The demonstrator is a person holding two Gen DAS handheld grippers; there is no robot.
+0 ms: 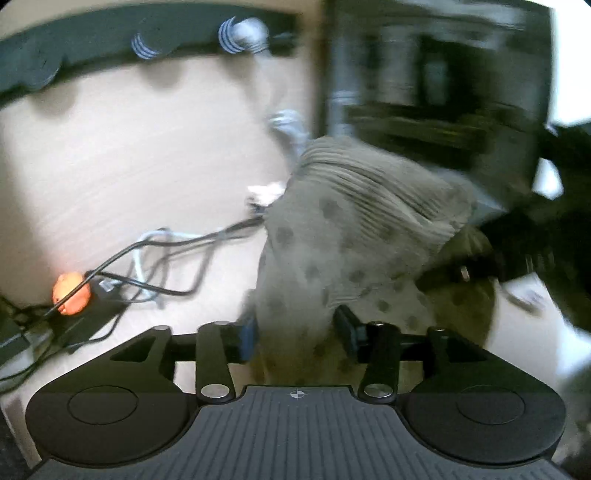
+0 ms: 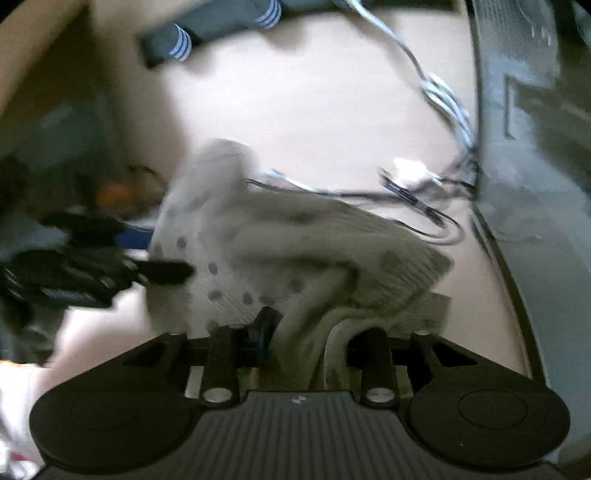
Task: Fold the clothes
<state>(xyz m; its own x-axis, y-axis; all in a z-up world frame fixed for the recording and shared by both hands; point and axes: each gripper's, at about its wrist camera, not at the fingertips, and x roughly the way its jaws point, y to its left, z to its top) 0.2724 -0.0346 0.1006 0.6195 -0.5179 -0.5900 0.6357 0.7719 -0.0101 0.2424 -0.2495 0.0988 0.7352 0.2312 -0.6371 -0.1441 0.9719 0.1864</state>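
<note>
A beige sock with grey dots and a ribbed cuff [image 1: 351,236] hangs bunched above the pale table [image 1: 129,166], held between both grippers. My left gripper [image 1: 299,328] is shut on its dotted end, with cloth filling the gap between the fingers. To the right in the left wrist view, the right gripper [image 1: 517,254] grips the sock's other side. In the right wrist view, the sock [image 2: 295,251] drapes over my right gripper [image 2: 299,339], which is shut on it; one finger is hidden by cloth. The left gripper [image 2: 110,273] is at the left.
Dark socks with white stripes [image 1: 236,35] [image 2: 221,26] lie at the table's far edge. A tangle of black and white cables [image 1: 166,258] [image 2: 424,199] and an orange object [image 1: 72,293] sit on the table. A dark device [image 2: 535,147] stands at the right.
</note>
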